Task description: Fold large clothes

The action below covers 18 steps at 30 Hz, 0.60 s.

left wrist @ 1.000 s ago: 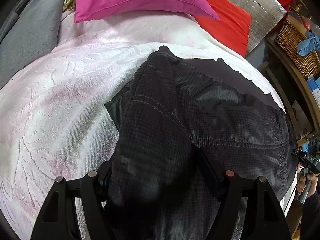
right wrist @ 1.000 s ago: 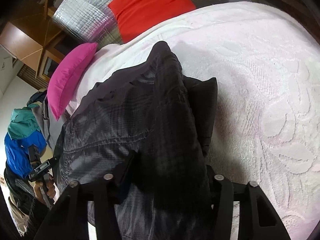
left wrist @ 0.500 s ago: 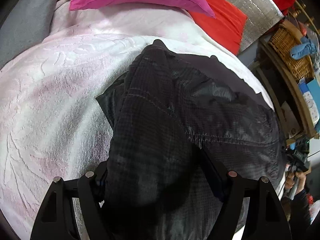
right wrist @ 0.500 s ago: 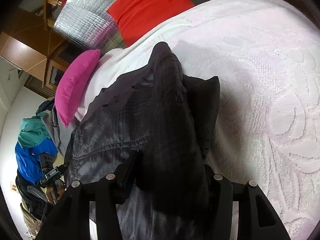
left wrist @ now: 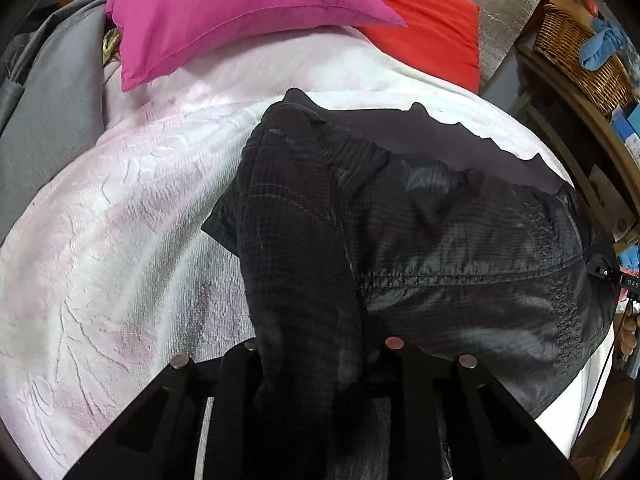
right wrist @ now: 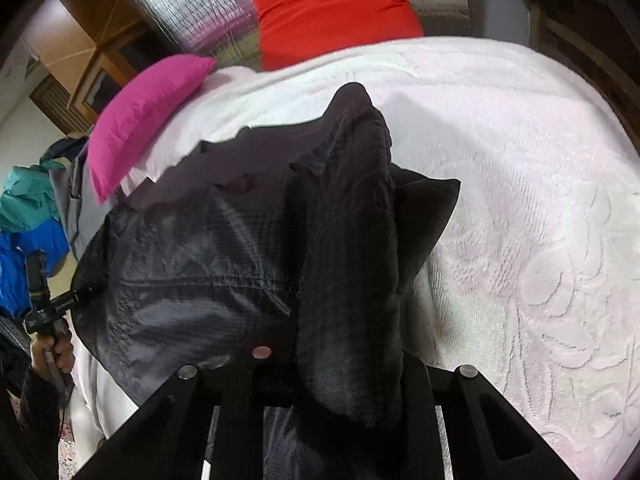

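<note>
A large black shiny jacket lies spread on the white textured bedspread. My left gripper is shut on a thick bunched fold of the jacket, which hangs over its jaws. My right gripper is shut on another bunched fold of the same jacket at its opposite side. The fingertips of both grippers are hidden under the cloth. The jacket's far edge rests on the bed in both views.
A magenta pillow and a red pillow lie at the head of the bed. A wicker basket sits on a shelf to the right. Grey cloth lies at the left. Blue and teal clothes hang beyond the bed.
Both grippers kept their hold on the jacket and shifted slightly; the jacket's far edge sits lower in view and the cloth looks a little flatter.
</note>
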Tool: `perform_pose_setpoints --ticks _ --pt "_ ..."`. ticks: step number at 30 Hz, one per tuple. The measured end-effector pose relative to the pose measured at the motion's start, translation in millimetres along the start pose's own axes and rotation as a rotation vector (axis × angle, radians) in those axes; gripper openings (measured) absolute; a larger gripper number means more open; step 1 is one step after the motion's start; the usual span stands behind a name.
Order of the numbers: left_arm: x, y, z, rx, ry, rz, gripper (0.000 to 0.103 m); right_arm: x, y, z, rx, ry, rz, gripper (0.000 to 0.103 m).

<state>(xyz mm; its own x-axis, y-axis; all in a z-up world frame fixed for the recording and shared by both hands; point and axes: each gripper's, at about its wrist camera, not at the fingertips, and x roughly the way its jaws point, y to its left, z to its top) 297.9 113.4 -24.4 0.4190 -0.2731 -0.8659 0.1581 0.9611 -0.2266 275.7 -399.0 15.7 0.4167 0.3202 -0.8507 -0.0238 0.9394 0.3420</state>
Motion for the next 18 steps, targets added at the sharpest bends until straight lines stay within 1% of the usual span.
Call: perform_pose_setpoints --ticks 5,7,9,10,11,12,13,16,18 --pt "9 7 0 -0.03 0.01 -0.022 0.038 7 -9 1 0.029 0.01 0.029 0.029" --pt "10 9 0 -0.038 0.007 -0.032 0.043 9 -13 2 0.044 0.017 0.051 0.032" --pt "12 15 -1 -0.075 0.008 -0.065 0.045 11 -17 3 0.076 0.022 0.085 0.034" --pt "13 18 -2 -0.092 0.012 -0.075 0.051 11 -21 2 0.087 0.023 0.098 0.036" --pt "15 23 -2 -0.125 0.022 -0.087 0.054 13 -26 2 0.108 0.024 0.122 0.036" --pt "17 27 -1 -0.151 0.03 -0.099 0.059 14 -31 1 0.128 0.027 0.143 0.04" --pt "18 31 -2 -0.179 0.039 -0.117 0.061 16 -36 1 0.153 0.034 0.166 0.043" --pt "20 41 -2 -0.229 0.061 -0.18 0.062 19 -49 3 0.22 0.041 0.239 0.043" --pt "19 46 0 -0.26 0.068 -0.216 0.062 22 -52 5 0.234 0.043 0.259 0.043"
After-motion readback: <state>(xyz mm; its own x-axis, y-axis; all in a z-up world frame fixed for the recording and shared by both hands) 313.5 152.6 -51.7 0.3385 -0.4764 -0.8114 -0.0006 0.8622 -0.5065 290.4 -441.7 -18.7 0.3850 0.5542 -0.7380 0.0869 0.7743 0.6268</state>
